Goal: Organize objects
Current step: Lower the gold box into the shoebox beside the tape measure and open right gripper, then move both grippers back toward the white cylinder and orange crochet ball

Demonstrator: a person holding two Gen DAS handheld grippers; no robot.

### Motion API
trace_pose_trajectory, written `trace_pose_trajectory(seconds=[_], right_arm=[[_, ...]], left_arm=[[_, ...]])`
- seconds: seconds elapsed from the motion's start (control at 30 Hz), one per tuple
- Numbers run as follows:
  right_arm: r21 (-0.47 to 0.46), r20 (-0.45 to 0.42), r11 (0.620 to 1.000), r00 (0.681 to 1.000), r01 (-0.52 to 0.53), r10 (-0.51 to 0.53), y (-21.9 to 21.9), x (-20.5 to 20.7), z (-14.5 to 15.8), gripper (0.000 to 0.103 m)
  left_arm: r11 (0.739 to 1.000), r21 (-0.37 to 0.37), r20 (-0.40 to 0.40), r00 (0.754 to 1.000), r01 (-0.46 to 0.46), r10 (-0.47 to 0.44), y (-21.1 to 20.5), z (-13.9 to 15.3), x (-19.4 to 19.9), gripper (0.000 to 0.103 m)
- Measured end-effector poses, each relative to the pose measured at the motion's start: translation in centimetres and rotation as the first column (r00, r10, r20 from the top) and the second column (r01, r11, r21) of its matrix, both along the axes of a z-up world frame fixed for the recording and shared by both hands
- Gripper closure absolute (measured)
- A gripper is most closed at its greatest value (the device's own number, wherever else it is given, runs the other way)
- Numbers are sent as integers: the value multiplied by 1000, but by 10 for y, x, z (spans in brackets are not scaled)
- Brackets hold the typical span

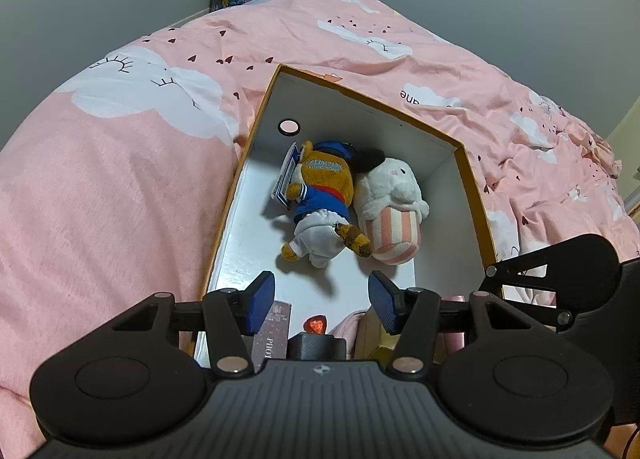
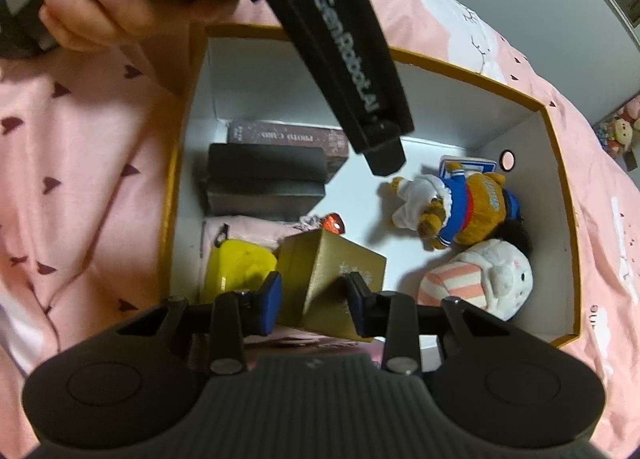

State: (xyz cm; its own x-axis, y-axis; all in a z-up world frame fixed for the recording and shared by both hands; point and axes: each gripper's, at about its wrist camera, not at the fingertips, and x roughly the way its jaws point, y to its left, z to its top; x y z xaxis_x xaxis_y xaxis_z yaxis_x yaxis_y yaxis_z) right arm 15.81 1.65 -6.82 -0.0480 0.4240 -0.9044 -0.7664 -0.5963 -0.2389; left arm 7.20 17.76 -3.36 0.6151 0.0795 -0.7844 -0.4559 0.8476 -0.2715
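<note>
An open orange-rimmed storage box (image 1: 400,109) with a white inside lies on a pink bed. My left gripper (image 1: 322,299) hangs open over its floor, with nothing between the blue pads. Beyond it lie a brown bear plush in blue (image 1: 324,195) and a white plush with pink stripes (image 1: 392,211). In the right wrist view my right gripper (image 2: 312,299) is shut on a tilted gold box (image 2: 332,259) near the storage box's near end. Both plushes, the bear (image 2: 460,211) and the white one (image 2: 488,275), lie to its right.
Stacked black boxes (image 2: 264,175) and a maroon box (image 2: 280,135) fill the far left corner. A yellow item (image 2: 240,267) and a small red trinket (image 2: 334,222) sit beside the gold box. The left tool's black handle (image 2: 352,59) and a hand (image 2: 100,11) cross overhead. Pink duvet (image 1: 120,199) surrounds everything.
</note>
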Motion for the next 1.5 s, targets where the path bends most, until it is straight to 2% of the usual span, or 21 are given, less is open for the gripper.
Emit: trace_pose_trajectory(seconds=[0.47, 0.67, 0.83, 0.93, 1.03, 1.13, 1.27, 1.5], right_arm=[[18, -20, 996, 996, 90, -90, 8, 7, 8, 66], [47, -41, 991, 991, 128, -126, -3, 11, 21, 65], [86, -105, 968, 968, 238, -229, -15, 19, 37, 64], [117, -137, 935, 938, 336, -320, -25, 27, 48, 64], [149, -189, 880, 886, 451, -423, -41, 41, 60, 61], [194, -256, 799, 816, 569, -519, -66, 52, 70, 60], [265, -330, 655, 705, 708, -628, -107, 62, 73, 60], [288, -376, 436, 520, 853, -767, -169, 70, 50, 59]], left_arm=[[1000, 10, 7, 1000, 9, -9, 0, 2, 0, 39], [997, 47, 16, 998, 54, -54, -12, 9, 0, 39], [989, 98, 41, 993, 108, -112, -31, 22, 0, 39], [984, 98, 54, 986, 150, -155, -42, 30, 3, 41], [977, 98, 84, 976, 191, -199, -55, 39, 6, 42], [967, 109, 107, 965, 228, -240, -72, 43, 6, 42], [950, 129, 104, 949, 285, -299, -95, 45, 10, 43], [910, 168, 108, 910, 380, -400, -136, 47, 23, 43]])
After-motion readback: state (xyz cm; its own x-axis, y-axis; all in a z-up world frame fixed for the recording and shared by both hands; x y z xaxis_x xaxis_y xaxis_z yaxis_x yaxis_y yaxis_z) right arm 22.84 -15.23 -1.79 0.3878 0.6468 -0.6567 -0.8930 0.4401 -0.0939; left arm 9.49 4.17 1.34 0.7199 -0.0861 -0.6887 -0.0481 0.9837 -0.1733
